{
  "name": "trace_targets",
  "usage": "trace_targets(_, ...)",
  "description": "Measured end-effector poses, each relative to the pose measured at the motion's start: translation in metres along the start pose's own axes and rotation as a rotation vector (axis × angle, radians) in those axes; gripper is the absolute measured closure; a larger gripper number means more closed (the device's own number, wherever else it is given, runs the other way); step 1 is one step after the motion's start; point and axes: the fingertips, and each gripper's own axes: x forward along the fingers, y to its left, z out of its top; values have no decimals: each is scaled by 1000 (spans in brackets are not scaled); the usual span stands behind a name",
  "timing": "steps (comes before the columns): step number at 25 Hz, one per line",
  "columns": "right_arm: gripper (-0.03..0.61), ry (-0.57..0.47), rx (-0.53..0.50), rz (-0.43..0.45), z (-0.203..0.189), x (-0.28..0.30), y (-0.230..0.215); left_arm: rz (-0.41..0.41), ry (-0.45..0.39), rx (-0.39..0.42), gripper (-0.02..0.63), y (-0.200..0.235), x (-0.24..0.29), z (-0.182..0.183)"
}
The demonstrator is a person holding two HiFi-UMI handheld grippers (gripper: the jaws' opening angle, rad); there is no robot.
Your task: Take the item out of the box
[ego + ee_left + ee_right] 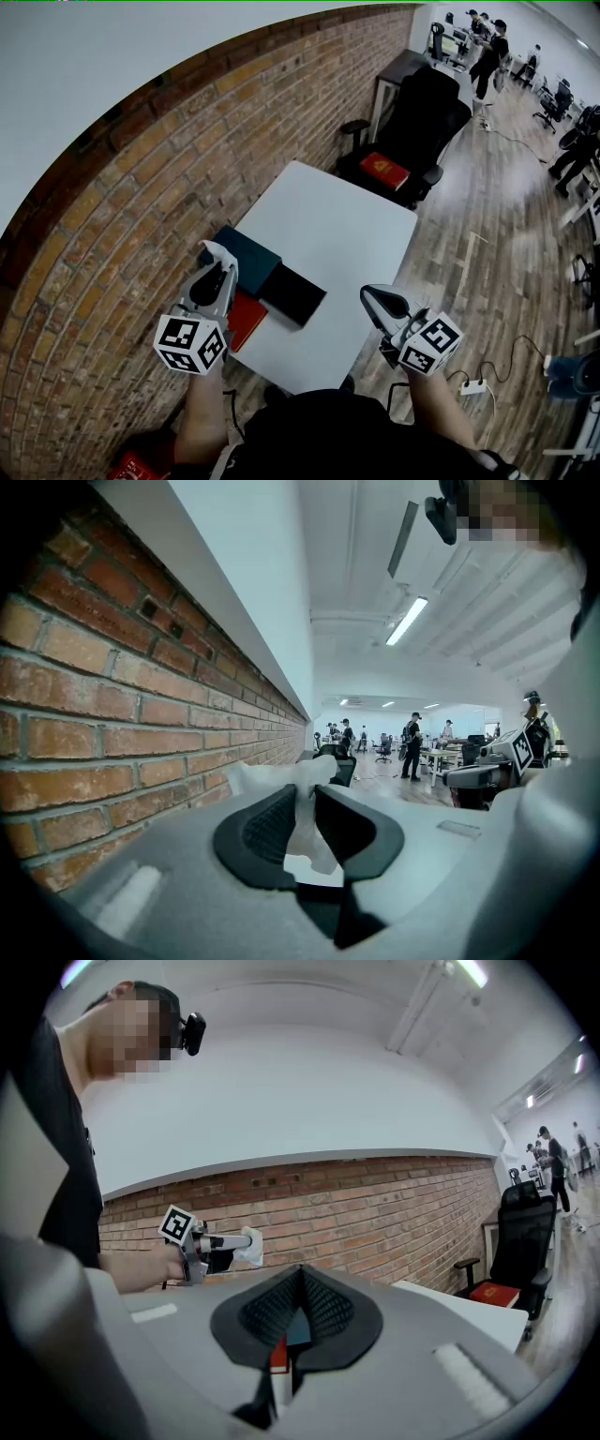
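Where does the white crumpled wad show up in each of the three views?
Head view: white wad lower left, near the teal box.
Left gripper view: centre, pinched between the fingers.
Right gripper view: left of centre, at mid-height.
Shared landmark: the brick wall, in all three.

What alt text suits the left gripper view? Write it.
The left gripper is shut on a crumpled white item, held level beside a brick wall. Distant people stand in the room beyond.
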Motion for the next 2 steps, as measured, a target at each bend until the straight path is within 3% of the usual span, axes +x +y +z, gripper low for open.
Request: trace_targets(2, 580, -3, 4, -1, 0, 0, -1, -3, 2, 1, 543, 0, 2, 1)
